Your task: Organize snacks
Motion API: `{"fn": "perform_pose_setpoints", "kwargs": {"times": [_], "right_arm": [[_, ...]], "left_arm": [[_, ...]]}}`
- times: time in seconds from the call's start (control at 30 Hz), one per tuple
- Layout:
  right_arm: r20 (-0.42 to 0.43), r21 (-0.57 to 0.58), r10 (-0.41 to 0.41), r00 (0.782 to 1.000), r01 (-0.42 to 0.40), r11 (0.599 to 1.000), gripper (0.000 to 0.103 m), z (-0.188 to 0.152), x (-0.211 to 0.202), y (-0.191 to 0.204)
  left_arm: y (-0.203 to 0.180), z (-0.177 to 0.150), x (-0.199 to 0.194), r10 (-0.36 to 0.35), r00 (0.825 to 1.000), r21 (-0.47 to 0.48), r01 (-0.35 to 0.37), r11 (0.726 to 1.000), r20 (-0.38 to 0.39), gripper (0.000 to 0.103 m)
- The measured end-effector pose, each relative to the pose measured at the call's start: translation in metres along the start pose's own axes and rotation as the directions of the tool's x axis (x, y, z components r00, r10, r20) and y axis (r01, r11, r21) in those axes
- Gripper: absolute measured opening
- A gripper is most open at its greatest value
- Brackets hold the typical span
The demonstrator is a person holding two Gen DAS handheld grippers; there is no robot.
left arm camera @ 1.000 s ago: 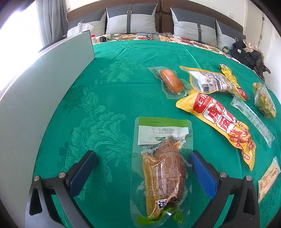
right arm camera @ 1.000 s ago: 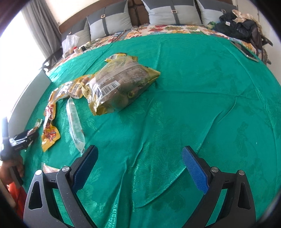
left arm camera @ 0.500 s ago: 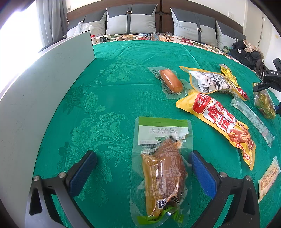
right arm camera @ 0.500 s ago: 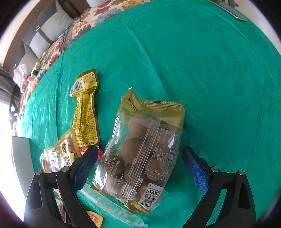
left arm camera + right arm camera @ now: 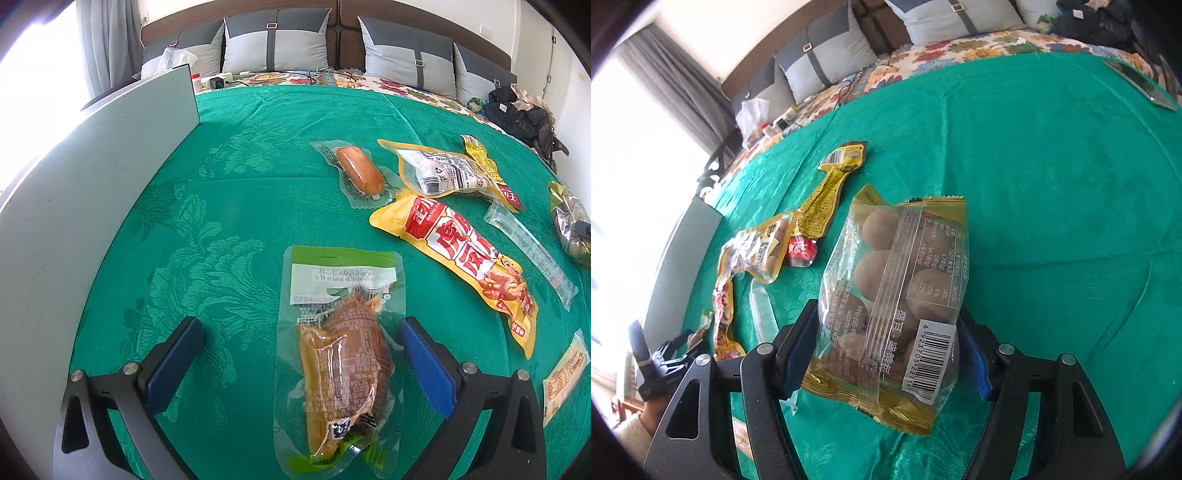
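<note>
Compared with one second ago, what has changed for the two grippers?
The right gripper moved left to the bag of brown balls and closed its jaws on it. The left gripper stayed open around the green-topped pouch, which has not moved.

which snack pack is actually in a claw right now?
The gold-edged clear bag of brown balls, clamped between the right claw's pads. The green-topped pouch merely lies between the open left claw's fingers; the other packs lie untouched.

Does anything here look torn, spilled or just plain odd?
Nothing looks torn or spilled. The snacks simply lie scattered at all angles on the green cloth, and the right gripper has closed on the bag of brown balls.
</note>
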State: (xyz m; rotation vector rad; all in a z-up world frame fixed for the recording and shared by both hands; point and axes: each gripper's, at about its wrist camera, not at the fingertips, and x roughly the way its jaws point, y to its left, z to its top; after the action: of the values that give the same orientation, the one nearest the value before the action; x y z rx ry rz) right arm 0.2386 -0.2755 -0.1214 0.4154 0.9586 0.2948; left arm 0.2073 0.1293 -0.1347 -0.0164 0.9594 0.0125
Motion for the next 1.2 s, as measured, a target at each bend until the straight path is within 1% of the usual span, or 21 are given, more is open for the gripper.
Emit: {"fn": "perform_pose_setpoints", "kwargs": {"times": [0.13, 0.23, 0.33, 0.37, 0.43, 0.5, 0.53, 0.6, 0.63, 0.67, 0.7, 0.73, 0.77, 0.8, 0.9, 1.0, 1.07, 1.1, 1.2], "right_arm": [[0.017, 0.049, 0.109, 0.994, -0.110, 0.993, 0.071, -0.003, -0.004, -0.013], [0.031, 0.104, 0.197, 0.980, -0.200, 0.974, 0.071, -0.008, -0.008, -0.023], [0.032, 0.126, 0.297, 0.954, -0.299, 0.946, 0.070, -0.018, -0.015, -0.027], [0.030, 0.131, 0.334, 0.942, -0.335, 0.933, 0.069, -0.021, -0.016, -0.026], [0.033, 0.151, 0.417, 0.908, -0.417, 0.896, 0.069, -0.026, -0.018, -0.025], [0.038, 0.162, 0.466, 0.884, -0.466, 0.870, 0.069, -0.031, -0.020, -0.024], [0.034, 0.170, 0.478, 0.877, -0.477, 0.862, 0.069, -0.034, -0.019, -0.023], [0.011, 0.170, 0.479, 0.878, -0.474, 0.864, 0.069, -0.038, -0.016, -0.023], [-0.007, 0.166, 0.466, 0.885, -0.459, 0.873, 0.069, -0.040, -0.014, -0.022], [-0.026, 0.151, 0.432, 0.902, -0.424, 0.893, 0.069, -0.041, -0.013, -0.021], [-0.035, 0.121, 0.408, 0.912, -0.402, 0.908, 0.069, -0.042, -0.015, -0.018], [-0.034, 0.096, 0.387, 0.922, -0.382, 0.919, 0.072, -0.043, -0.020, -0.017], [-0.038, 0.071, 0.348, 0.937, -0.344, 0.936, 0.076, -0.043, -0.023, -0.013], [-0.045, 0.037, 0.314, 0.948, -0.313, 0.949, 0.077, -0.044, -0.027, -0.010], [-0.091, -0.064, 0.228, 0.969, -0.234, 0.970, 0.079, -0.042, -0.033, 0.002], [-0.127, -0.138, 0.138, 0.982, -0.156, 0.978, 0.080, -0.040, -0.034, 0.013], [-0.135, -0.174, 0.087, 0.987, -0.110, 0.979, 0.081, -0.040, -0.035, 0.013], [-0.140, -0.178, 0.079, 0.987, -0.103, 0.979, 0.081, -0.039, -0.034, 0.012], [-0.153, -0.148, 0.108, 0.982, -0.131, 0.980, 0.081, -0.037, -0.036, 0.001]], "left_arm": [[0.000, 0.000, 0.000, 0.000, 1.000, 0.000, 0.000, 1.000, 0.000, 0.103], [0.000, 0.000, 0.000, -0.001, 1.000, 0.000, 0.001, 1.000, 0.000, 0.103], [0.000, 0.000, 0.000, -0.001, 1.000, 0.000, 0.001, 1.000, 0.001, 0.103], [0.000, 0.000, 0.000, -0.001, 1.000, 0.000, 0.001, 1.000, 0.001, 0.103], [0.000, 0.000, 0.000, -0.001, 1.000, 0.000, 0.001, 1.000, 0.001, 0.103], [0.001, 0.000, 0.000, -0.001, 1.000, 0.000, 0.001, 1.000, 0.001, 0.103], [0.001, 0.000, 0.000, -0.001, 1.000, 0.000, 0.001, 1.000, 0.001, 0.103], [0.001, 0.000, 0.000, -0.001, 1.000, 0.000, 0.001, 1.000, 0.001, 0.103], [0.001, 0.000, 0.000, -0.001, 1.000, 0.000, 0.001, 1.000, 0.001, 0.103], [0.001, 0.000, 0.000, -0.001, 1.000, 0.000, 0.001, 1.000, 0.001, 0.103], [0.001, 0.000, 0.000, -0.001, 1.000, 0.000, 0.001, 1.000, 0.001, 0.103], [0.001, 0.000, 0.000, -0.001, 1.000, 0.000, 0.001, 1.000, 0.001, 0.103], [0.001, 0.000, 0.000, -0.002, 1.000, 0.000, 0.002, 1.000, 0.001, 0.103], [0.001, 0.000, 0.000, -0.002, 1.000, 0.000, 0.002, 1.000, 0.001, 0.103], [0.001, -0.001, 0.000, -0.002, 1.000, 0.000, 0.002, 1.000, 0.001, 0.103], [0.001, 0.000, 0.000, -0.002, 1.000, 0.000, 0.002, 1.000, 0.001, 0.103], [0.001, 0.000, 0.000, -0.002, 1.000, 0.000, 0.002, 1.000, 0.001, 0.103], [0.001, 0.000, 0.000, -0.002, 1.000, -0.001, 0.002, 1.000, 0.001, 0.103], [0.001, -0.001, 0.000, -0.002, 1.000, 0.000, 0.002, 1.000, 0.002, 0.103]]}}
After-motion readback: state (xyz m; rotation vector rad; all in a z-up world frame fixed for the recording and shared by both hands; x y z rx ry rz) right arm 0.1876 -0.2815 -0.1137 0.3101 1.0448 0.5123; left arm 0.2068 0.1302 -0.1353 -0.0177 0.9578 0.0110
